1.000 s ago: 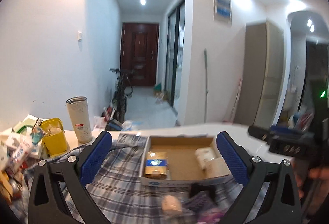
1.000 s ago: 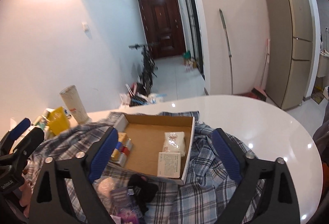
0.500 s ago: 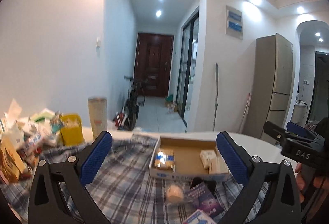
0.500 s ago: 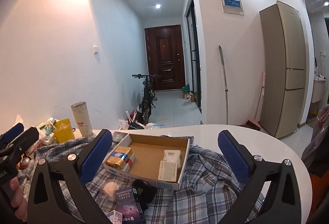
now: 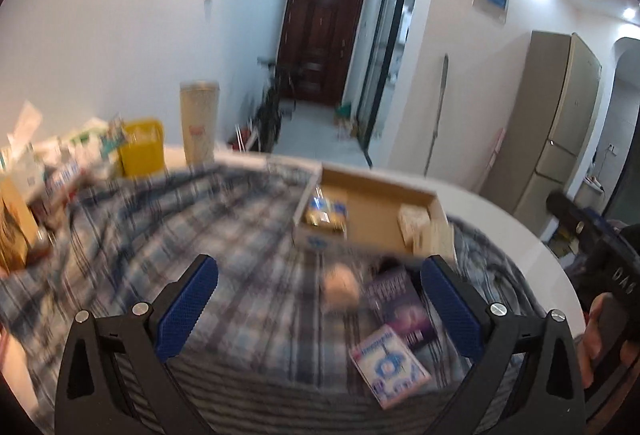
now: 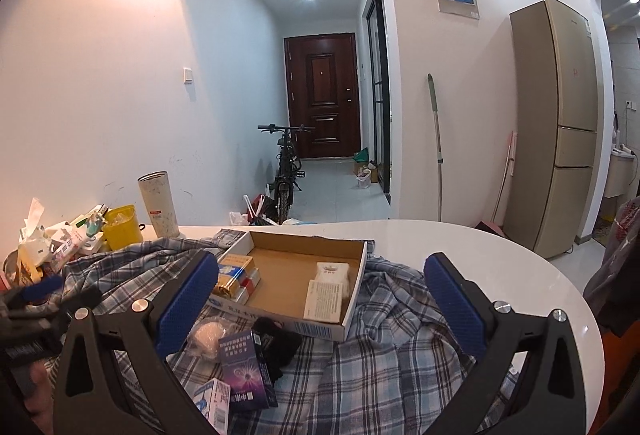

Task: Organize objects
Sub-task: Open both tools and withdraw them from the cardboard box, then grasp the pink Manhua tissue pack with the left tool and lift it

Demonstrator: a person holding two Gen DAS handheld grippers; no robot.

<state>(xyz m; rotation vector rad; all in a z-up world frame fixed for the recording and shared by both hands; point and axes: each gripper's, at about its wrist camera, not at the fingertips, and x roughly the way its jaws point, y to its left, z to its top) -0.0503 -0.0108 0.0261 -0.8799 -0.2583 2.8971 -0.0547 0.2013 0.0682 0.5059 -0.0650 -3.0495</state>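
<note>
One cardboard box [image 6: 304,275] holds four packets (two claws spread).

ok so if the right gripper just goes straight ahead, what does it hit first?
Probably the cardboard box: it lies between the open fingers of the right gripper, straight ahead on the plaid cloth. If it is angled lower, the black item comes first; depth is unclear.

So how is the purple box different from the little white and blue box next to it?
The purple box is dark, with a glowing swirl printed on it; the white and blue box is pale with blue print. The purple box looks bigger and longer than the white and blue box. The purple box lies closer to the cardboard tray; the white and blue box sits nearer the camera. Both lie flat on the plaid cloth, outside the tray.
</note>
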